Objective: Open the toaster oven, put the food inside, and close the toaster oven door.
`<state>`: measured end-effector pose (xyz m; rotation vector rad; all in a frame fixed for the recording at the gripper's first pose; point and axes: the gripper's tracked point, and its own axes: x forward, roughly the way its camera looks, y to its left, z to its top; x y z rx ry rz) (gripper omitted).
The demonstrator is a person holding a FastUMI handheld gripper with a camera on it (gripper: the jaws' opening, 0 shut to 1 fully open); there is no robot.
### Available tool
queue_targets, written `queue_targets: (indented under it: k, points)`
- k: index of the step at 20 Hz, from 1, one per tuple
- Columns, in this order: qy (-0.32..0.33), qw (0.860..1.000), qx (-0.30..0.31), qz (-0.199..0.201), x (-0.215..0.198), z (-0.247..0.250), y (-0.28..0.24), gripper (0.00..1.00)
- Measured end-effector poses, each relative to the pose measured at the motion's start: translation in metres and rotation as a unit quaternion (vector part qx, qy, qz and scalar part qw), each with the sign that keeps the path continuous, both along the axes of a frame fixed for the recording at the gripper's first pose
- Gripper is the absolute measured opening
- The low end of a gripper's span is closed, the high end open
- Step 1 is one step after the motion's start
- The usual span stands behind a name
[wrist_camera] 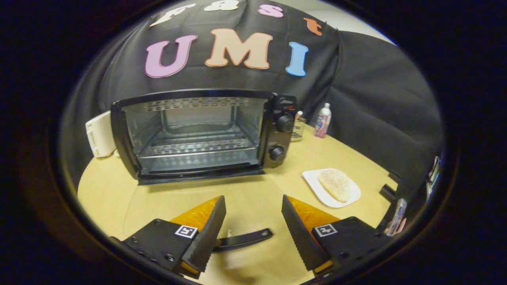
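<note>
The black toaster oven (198, 134) stands at the back of the round wooden table (107, 190), and its cavity with a wire rack (198, 147) holds nothing. Its glass door (158, 206) lies folded down flat toward me. The door's black handle (245, 238) sits low between my fingers. My gripper (253, 196) is open above the door, and neither finger presses on the handle. A flat piece of toast-like food (336, 185) lies on a white plate (315, 183) ahead of the right finger, to the right of the oven.
A white appliance (97, 134) stands behind the oven's left side. A small glass jar (298, 127) and a pink-and-white bottle (323, 120) stand at the oven's right. Black cloth walls close the booth. Dark clamps (388, 192) sit at the table's right edge.
</note>
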<state>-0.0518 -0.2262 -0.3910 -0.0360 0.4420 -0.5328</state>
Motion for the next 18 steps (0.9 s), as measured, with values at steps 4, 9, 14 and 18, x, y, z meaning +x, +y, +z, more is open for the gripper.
queue_targets:
  k: [4,9,14,18]
  points:
    - [0.007,0.999,-0.015,-0.051,-0.012,0.009,-0.07,0.91]
    - [0.029,0.996,-0.039,-0.081,-0.02,0.011,-0.137,0.91]
    - [0.044,0.995,-0.019,-0.088,-0.019,-0.005,-0.176,0.91]
    - [0.053,0.995,0.001,-0.08,-0.014,-0.026,-0.19,0.91]
